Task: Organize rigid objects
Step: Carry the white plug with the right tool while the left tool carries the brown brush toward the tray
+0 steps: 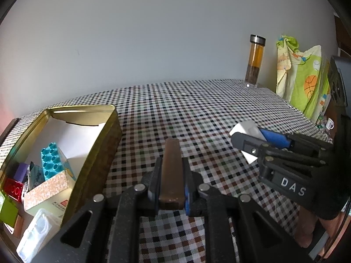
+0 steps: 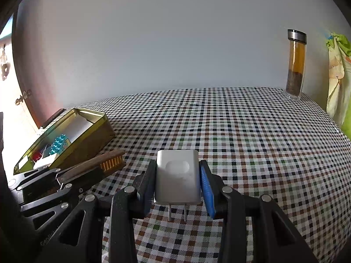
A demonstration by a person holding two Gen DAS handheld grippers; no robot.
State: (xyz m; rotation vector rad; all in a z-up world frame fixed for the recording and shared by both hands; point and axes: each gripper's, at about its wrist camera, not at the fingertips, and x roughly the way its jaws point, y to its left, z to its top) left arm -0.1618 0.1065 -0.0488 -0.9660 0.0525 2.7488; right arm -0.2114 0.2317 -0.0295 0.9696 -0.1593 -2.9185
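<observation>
My left gripper (image 1: 171,175) is shut on a brown wooden brush (image 1: 171,171), held above the checked tablecloth just right of the gold tin box (image 1: 96,151). The brush's bristles show in the right wrist view (image 2: 109,163). My right gripper (image 2: 177,175) is shut on a white plug charger (image 2: 177,175), prongs pointing back toward the camera. The charger also shows in the left wrist view (image 1: 245,131), to the right of the brush. The tin (image 2: 87,138) holds a teal toy brick (image 1: 51,160), small boxes and other blocks.
A tall glass bottle with brown liquid (image 1: 254,61) stands at the table's far right corner. A green patterned cloth bag (image 1: 302,81) hangs beyond the right edge. A white wall is behind the checked table (image 2: 241,131). A door is at far left.
</observation>
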